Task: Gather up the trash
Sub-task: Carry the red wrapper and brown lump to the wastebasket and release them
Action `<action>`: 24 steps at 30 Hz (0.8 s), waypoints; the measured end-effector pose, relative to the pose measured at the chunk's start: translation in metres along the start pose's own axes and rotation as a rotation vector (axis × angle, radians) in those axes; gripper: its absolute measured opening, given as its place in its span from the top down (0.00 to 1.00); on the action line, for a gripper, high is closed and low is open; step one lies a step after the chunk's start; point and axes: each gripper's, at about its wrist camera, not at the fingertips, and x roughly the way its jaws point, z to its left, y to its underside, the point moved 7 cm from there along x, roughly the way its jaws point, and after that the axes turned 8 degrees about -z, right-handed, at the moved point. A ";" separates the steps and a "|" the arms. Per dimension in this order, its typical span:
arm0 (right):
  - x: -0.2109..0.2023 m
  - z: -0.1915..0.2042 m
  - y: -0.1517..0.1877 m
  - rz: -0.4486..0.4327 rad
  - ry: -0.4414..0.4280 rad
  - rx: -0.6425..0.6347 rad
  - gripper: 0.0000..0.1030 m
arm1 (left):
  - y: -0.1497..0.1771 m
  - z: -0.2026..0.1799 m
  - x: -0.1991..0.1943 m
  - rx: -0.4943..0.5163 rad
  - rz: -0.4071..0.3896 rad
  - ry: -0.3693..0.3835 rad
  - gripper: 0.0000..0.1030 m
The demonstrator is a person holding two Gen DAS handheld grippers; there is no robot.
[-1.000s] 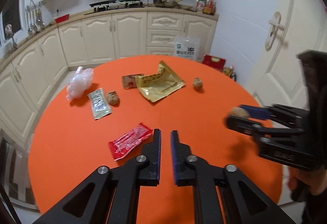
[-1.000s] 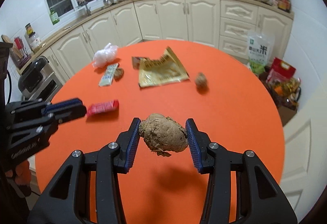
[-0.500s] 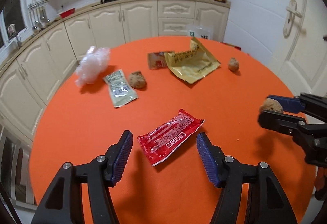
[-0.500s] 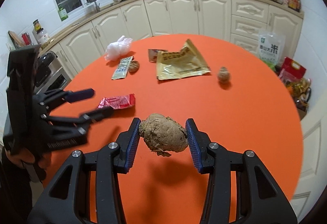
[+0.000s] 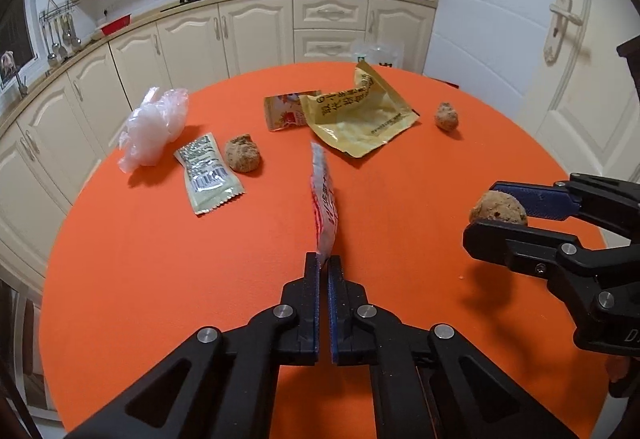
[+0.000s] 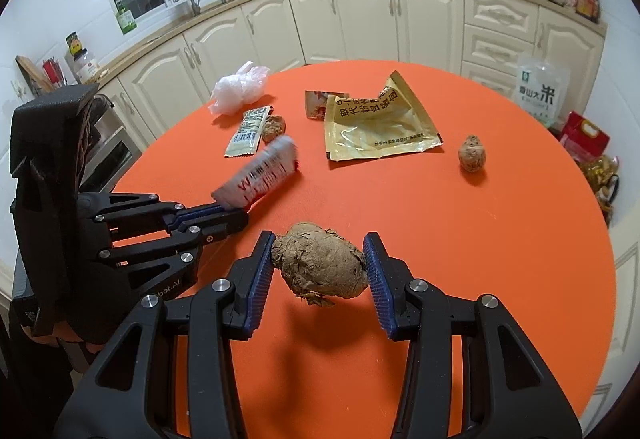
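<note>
The left gripper (image 5: 324,267) has its fingers pressed together on one end of the red snack wrapper (image 5: 325,199), which stands up edge-on from the pinch and is lifted clear of the orange tabletop (image 5: 160,279); gripping the very edge probably suits such a thin, limp piece. The right gripper (image 6: 320,267) pinches a brown crumpled lump (image 6: 320,265) between its blue pads, held above the tabletop with its shadow below, so both hands look loaded and ready to carry trash away, though no bin shows in either view. Further out, uncollected pieces lie on the tabletop: a green-and-white sachet (image 5: 208,173) just beside a second brown lump (image 5: 243,158), a crumpled clear plastic bag (image 5: 154,127) near the left edge, a large yellow pouch (image 5: 360,117) overlapping a small torn packet (image 5: 282,113), and a third lump (image 5: 447,115) alone to the right. The left wrist view shows the wrapper only as a thin sliver, whereas the right wrist view shows its printed face, blurred, and the left gripper from the side. The right wrist view alone shows how squarely the held lump sits between the pads.
</note>
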 end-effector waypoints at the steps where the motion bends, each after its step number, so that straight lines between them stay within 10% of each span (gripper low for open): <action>1: -0.001 -0.001 0.000 -0.001 0.000 0.002 0.59 | 0.000 -0.002 -0.002 -0.003 -0.002 0.004 1.00; 15: -0.053 -0.017 0.013 -0.038 0.021 0.036 0.59 | -0.002 -0.030 -0.025 -0.044 -0.015 -0.048 0.96; 20: -0.054 -0.023 0.012 -0.039 0.023 0.042 0.59 | -0.016 -0.035 -0.007 -0.033 -0.020 -0.057 0.62; 24: -0.042 -0.032 0.010 -0.033 0.019 0.049 0.59 | -0.022 -0.033 0.016 -0.030 0.004 -0.058 0.60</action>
